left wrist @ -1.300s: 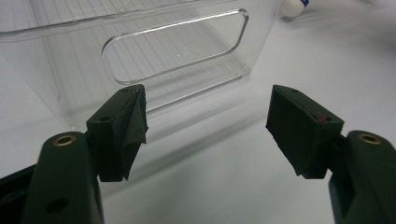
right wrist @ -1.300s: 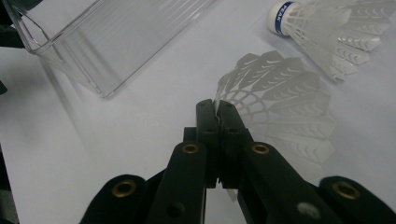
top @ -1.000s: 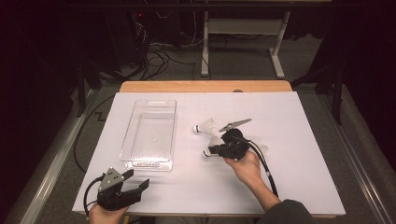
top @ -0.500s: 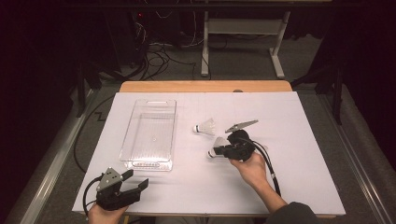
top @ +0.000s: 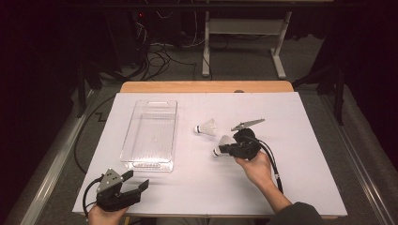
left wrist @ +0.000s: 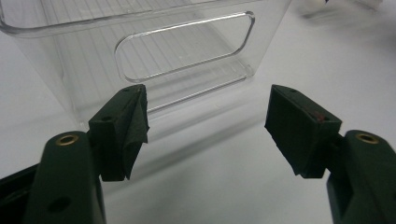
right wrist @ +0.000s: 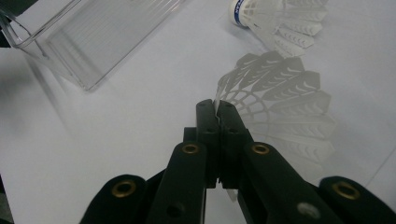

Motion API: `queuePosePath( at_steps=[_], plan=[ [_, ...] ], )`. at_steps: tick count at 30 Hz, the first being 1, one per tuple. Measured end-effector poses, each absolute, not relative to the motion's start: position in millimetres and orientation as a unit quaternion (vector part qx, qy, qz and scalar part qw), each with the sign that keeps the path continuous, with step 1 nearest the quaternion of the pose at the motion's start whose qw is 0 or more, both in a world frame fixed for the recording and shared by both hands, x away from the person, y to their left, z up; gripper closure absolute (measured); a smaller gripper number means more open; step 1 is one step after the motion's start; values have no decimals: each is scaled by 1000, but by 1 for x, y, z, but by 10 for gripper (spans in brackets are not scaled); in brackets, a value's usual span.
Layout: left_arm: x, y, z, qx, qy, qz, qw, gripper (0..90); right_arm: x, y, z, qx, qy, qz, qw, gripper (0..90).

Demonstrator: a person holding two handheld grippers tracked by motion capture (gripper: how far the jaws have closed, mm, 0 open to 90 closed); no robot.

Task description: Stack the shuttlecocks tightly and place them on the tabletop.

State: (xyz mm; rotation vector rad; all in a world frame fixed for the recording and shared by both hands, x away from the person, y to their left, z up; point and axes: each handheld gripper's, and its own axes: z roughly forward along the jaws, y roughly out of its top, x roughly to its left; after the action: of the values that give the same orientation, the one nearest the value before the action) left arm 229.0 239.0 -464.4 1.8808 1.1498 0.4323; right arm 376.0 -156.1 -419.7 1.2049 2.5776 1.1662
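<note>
My left gripper point(top: 136, 186) at 7 o'clock, jaws spread, facing clear plastic bin point(top: 151, 133). My right gripper point(top: 224, 150) pinches white plastic shuttlecock point(top: 222, 144) skirt mid-table; second white shuttlecock point(top: 206, 127) at its 11 o'clock.

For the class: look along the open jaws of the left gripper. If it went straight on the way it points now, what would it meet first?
Most likely the near end wall of the clear plastic bin, the end with the handle cutout. The left gripper points at it across bare white tabletop, jaws apart. How far off it is cannot be judged.
</note>
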Motion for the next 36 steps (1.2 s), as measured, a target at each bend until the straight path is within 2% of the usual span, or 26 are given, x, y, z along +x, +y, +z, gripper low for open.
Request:
queuePosePath(
  at_steps=[36],
  plan=[
    [229,239,-465,754,464,176,430,306,403,-178,-413,442,796,409,60,900]
  ],
)
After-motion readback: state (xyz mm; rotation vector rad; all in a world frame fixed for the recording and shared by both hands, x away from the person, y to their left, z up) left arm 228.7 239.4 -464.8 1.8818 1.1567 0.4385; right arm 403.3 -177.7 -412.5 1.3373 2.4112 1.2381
